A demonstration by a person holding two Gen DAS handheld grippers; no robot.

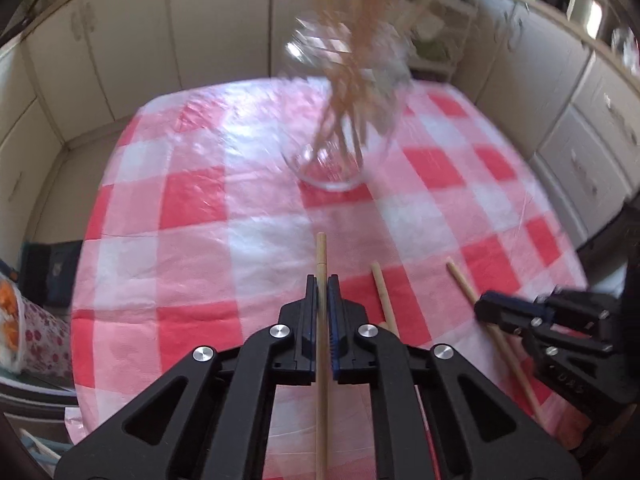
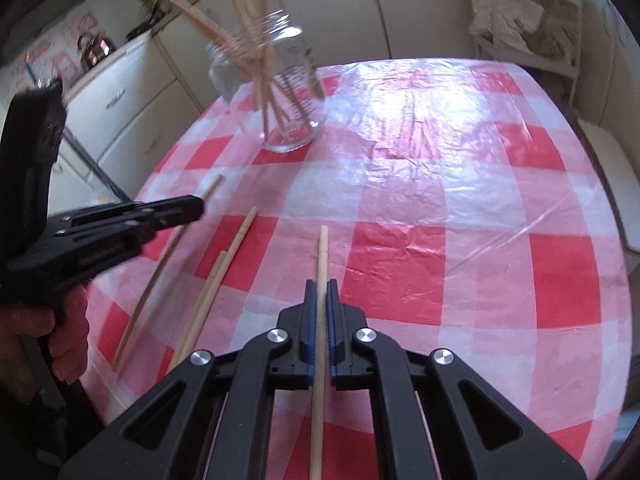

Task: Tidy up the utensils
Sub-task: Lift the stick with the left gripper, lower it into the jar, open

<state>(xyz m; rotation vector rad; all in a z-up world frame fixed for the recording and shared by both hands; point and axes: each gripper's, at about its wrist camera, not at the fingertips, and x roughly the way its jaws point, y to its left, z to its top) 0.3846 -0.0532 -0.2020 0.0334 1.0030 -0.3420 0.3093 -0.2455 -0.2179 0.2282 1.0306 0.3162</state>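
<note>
Chopsticks are getting gathered: the left gripper is clenching one chopstick, the right gripper another, both above the checkered tablecloth. Next, each probably needs tipping upright into the glass jar; two are lying loose.

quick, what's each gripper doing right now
left gripper: shut on a chopstick.
right gripper: shut on another chopstick.

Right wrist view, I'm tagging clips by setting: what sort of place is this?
Most likely a home kitchen: cream cabinets, a kettle on the counter, and a checked tablecloth holding a glass jar of chopsticks.
</note>
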